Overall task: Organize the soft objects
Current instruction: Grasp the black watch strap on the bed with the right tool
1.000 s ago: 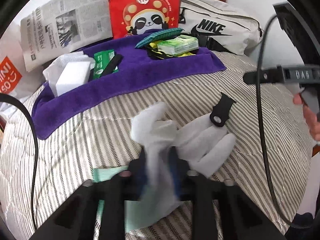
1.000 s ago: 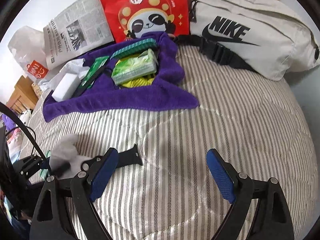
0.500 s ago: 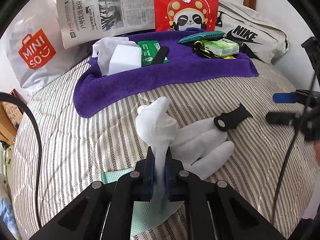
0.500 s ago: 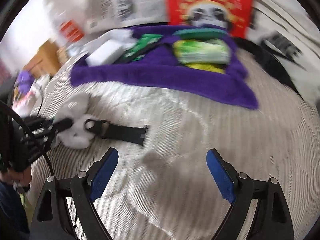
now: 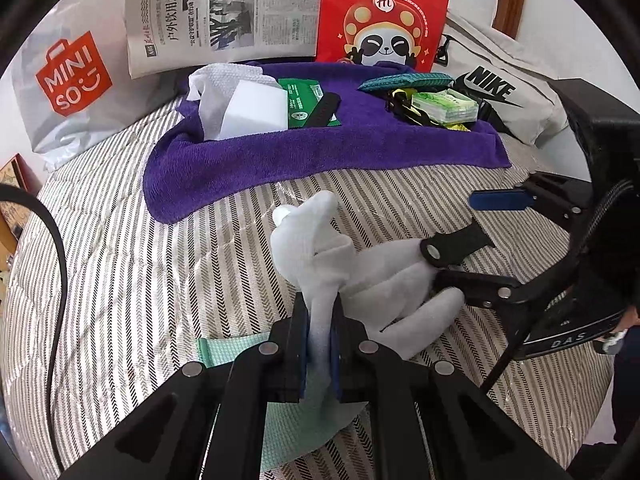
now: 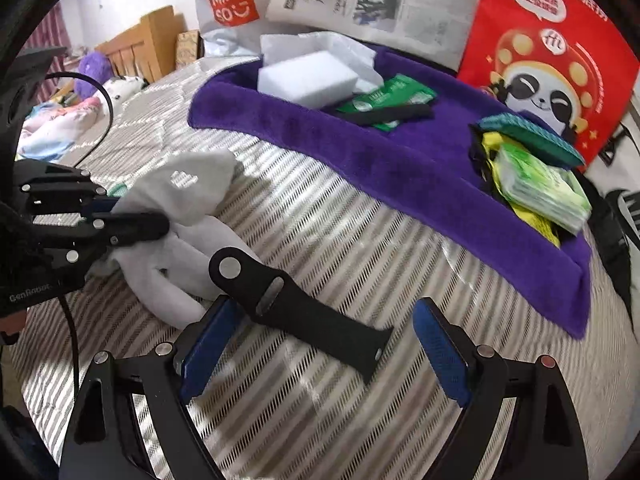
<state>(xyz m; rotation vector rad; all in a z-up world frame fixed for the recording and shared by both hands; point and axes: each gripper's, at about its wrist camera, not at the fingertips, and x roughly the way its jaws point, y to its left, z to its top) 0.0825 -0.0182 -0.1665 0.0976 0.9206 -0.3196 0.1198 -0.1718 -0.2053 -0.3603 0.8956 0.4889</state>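
**Clearing the strap before the glove goes up**

The left gripper [image 5: 320, 344] has its jaws pinched tight on a fold of the white glove [image 5: 360, 280], which lies on the striped quilt [image 5: 120, 280] just in front of the purple towel [image 5: 320, 160]. The right gripper [image 6: 320, 344] hovers with its jaws wide and nothing between them, straddling the black strap [image 6: 304, 312]. The round end of that strap rests on the glove's fingers; its tail points away across the quilt.

The purple towel looks like the collecting place: a white sponge [image 6: 308, 76], a green packet [image 6: 384, 100] and a second black strap [image 6: 392, 114] sit on its near-left part, and a tissue pack [image 6: 540, 188] on its right.

To do this step well, I would judge the strap should be taken first. Lower the right gripper so both pads bracket the strap's middle, close squarely across its width, and lift it clear of the glove. Only then raise the glove; pulled now, it would likely drag or flip the strap. A green cloth [image 5: 240, 352] lies under the left gripper and may snag too.
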